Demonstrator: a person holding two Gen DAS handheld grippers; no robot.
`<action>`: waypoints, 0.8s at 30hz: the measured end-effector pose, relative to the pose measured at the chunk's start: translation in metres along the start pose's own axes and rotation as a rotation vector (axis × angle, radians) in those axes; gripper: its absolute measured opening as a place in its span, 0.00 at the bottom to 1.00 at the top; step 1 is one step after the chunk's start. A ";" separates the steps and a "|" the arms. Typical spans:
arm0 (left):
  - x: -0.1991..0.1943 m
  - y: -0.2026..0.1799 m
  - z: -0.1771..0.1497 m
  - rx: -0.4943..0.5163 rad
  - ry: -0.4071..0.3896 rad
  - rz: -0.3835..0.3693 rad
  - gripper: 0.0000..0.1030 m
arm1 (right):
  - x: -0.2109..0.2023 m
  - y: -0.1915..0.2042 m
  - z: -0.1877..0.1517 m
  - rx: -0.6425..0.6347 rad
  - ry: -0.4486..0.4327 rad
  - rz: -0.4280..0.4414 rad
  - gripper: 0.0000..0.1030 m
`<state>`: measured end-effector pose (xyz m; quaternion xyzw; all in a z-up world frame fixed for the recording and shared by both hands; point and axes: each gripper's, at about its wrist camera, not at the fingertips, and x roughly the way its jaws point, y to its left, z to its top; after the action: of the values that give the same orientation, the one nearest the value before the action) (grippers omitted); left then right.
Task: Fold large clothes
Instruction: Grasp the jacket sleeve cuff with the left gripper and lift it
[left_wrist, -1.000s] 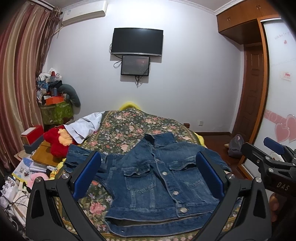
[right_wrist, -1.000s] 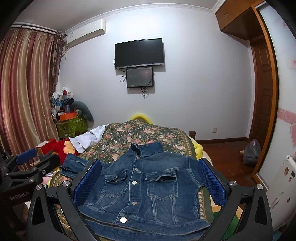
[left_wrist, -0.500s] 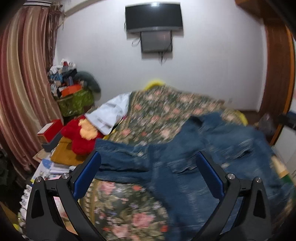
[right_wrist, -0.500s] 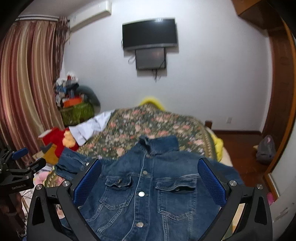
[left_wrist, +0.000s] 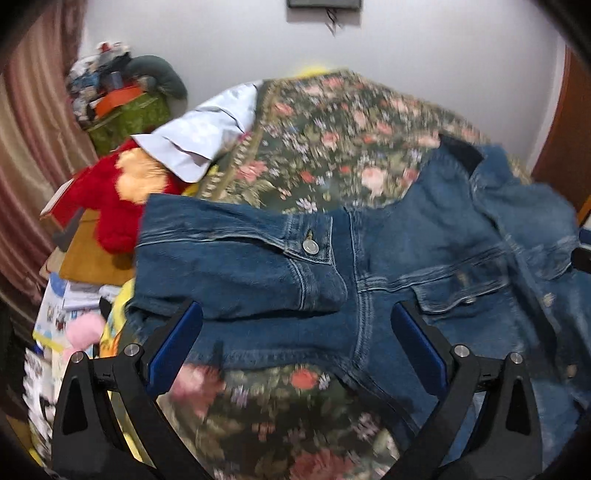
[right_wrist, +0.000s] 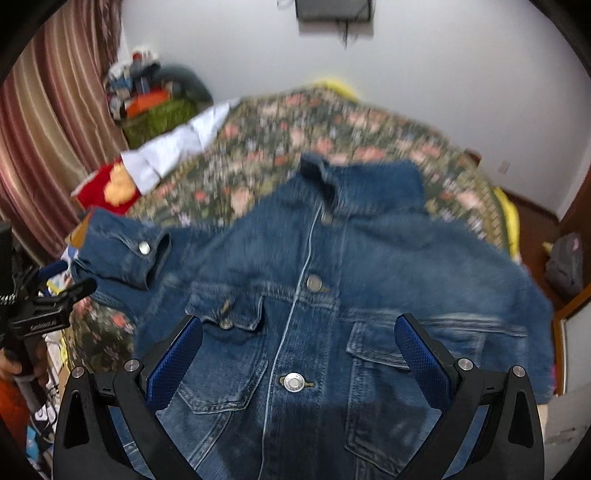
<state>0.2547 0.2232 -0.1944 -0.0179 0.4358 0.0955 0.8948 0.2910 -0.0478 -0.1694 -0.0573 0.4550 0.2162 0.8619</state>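
A blue denim jacket (right_wrist: 332, 295) lies front up, buttoned, on the floral bedspread (left_wrist: 332, 122), collar toward the far wall. Its left sleeve (left_wrist: 236, 266) is folded back on itself, cuff button showing. My left gripper (left_wrist: 295, 343) is open and empty, hovering just above that sleeve. My right gripper (right_wrist: 299, 354) is open and empty above the jacket's chest, between the two pockets. The left gripper also shows at the left edge of the right wrist view (right_wrist: 48, 306).
A white garment (left_wrist: 207, 136) lies at the bed's far left. A red plush toy (left_wrist: 122, 199), books and boxes crowd the left side of the bed. A cluttered green box (right_wrist: 159, 114) stands by the curtain. A wooden door (left_wrist: 565, 129) is on the right.
Both grippers have moved forward and down toward the jacket. The left one swung left over the sleeve; the right one closed in over the chest. Both stay open.
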 end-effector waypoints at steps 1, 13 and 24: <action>0.011 -0.004 0.002 0.033 0.015 0.009 0.99 | 0.009 -0.001 0.001 0.001 0.023 0.010 1.00; 0.079 -0.029 -0.009 0.245 0.136 0.094 0.64 | 0.050 -0.002 -0.007 -0.020 0.134 0.054 1.00; 0.046 -0.016 0.020 0.147 0.091 0.048 0.24 | 0.016 -0.004 -0.020 -0.092 0.077 0.014 1.00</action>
<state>0.3004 0.2166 -0.2189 0.0541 0.4819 0.0837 0.8705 0.2857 -0.0523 -0.1942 -0.1021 0.4778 0.2404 0.8387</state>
